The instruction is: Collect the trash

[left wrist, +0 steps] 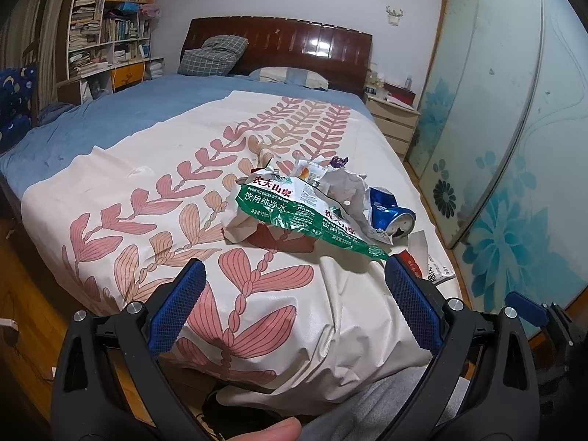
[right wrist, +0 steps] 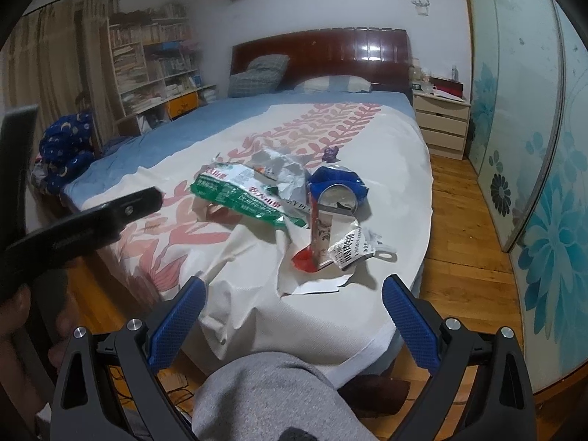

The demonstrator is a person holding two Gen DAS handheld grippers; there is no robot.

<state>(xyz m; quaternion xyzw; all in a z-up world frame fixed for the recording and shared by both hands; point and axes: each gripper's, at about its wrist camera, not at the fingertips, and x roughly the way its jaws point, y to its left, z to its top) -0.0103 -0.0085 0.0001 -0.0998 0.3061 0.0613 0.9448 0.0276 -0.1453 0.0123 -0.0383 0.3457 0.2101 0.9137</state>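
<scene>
A pile of trash lies on the leaf-patterned bedspread [left wrist: 257, 286] near the foot of the bed. It holds a green and white water-bottle wrapper [left wrist: 290, 209] [right wrist: 235, 193], a crushed blue can [left wrist: 391, 213] [right wrist: 336, 187], crumpled white paper [left wrist: 345, 187], a red and white carton [right wrist: 318, 242], a printed paper scrap [right wrist: 349, 248] and a small purple wrapper [right wrist: 329, 153]. My left gripper [left wrist: 294, 272] is open and empty, short of the pile. My right gripper [right wrist: 294, 290] is open and empty, just short of the carton. The left gripper's black arm [right wrist: 110, 213] shows at the left of the right wrist view.
The bed has a dark wooden headboard [left wrist: 283, 44] and pillows [left wrist: 211, 55]. A bookshelf [left wrist: 110, 25] stands at the left, a nightstand [right wrist: 441, 125] at the back right, sliding floral doors [right wrist: 533, 147] along the right. Wooden floor [right wrist: 466, 239] runs beside the bed. My grey-trousered leg [right wrist: 272, 397] is below.
</scene>
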